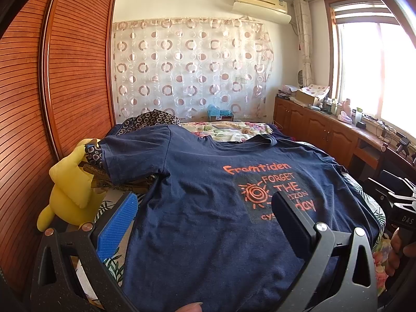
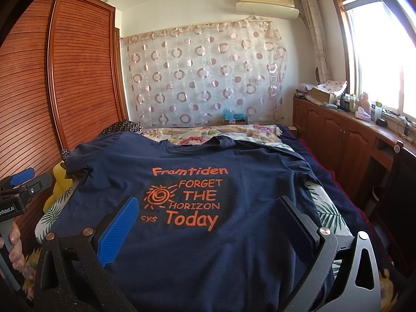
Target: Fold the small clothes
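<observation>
A navy T-shirt with orange print lies face up and spread flat on the bed, collar at the far end. Its left sleeve drapes over a low pile of patterned clothes. My left gripper hovers open over the shirt's lower left part; the blue pad is off the shirt's left side edge, and the black finger covers part of the print. My right gripper is open over the same T-shirt, just below the print. Nothing sits between either pair of fingers.
A yellow plush toy leans at the bed's left edge by the slatted wooden wardrobe. The floral bedsheet shows beyond the collar. Wooden cabinets with clutter run under the window on the right. A hand holds the left gripper's handle.
</observation>
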Action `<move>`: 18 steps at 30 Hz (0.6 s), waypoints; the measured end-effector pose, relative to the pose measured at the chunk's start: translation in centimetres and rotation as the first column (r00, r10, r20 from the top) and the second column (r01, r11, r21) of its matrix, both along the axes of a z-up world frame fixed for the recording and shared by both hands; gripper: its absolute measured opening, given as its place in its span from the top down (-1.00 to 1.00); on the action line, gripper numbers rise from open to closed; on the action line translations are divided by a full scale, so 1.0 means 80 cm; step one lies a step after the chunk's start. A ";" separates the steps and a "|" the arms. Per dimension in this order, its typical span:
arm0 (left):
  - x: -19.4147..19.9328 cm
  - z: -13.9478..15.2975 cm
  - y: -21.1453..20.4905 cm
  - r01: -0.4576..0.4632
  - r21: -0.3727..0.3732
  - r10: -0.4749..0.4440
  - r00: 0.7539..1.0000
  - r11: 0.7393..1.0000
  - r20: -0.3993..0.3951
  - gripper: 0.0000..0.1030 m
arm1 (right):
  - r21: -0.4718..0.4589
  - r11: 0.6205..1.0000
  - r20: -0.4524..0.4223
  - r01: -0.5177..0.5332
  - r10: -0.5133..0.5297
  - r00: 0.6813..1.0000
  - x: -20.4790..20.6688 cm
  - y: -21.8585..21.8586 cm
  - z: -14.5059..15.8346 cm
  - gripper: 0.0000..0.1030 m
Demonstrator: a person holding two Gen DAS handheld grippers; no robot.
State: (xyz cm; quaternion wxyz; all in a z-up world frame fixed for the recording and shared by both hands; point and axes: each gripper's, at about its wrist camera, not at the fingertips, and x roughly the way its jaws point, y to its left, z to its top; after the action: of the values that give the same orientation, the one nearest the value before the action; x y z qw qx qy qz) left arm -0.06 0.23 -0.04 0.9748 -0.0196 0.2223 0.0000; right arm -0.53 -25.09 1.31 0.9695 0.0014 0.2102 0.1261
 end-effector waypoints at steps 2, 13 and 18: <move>0.000 0.000 0.001 0.000 0.001 0.000 1.000 1.000 0.000 -1.00 | 0.001 1.000 0.001 0.000 0.000 1.000 -0.001 0.000 0.000 -1.00; 0.002 0.010 -0.002 0.001 0.002 -0.001 1.000 1.000 0.003 -1.00 | 0.001 1.000 0.002 -0.002 0.002 1.000 0.000 0.000 0.000 -1.00; 0.002 0.010 -0.002 0.000 0.004 0.000 1.000 1.000 0.004 -1.00 | 0.001 1.000 0.002 -0.003 0.003 1.000 0.000 0.000 0.000 -1.00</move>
State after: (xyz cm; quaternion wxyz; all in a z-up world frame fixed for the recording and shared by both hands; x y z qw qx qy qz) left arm 0.09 0.10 0.75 0.9753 -0.0179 0.2201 0.0006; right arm -0.54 -25.07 1.32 0.9695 0.0016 0.2092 0.1279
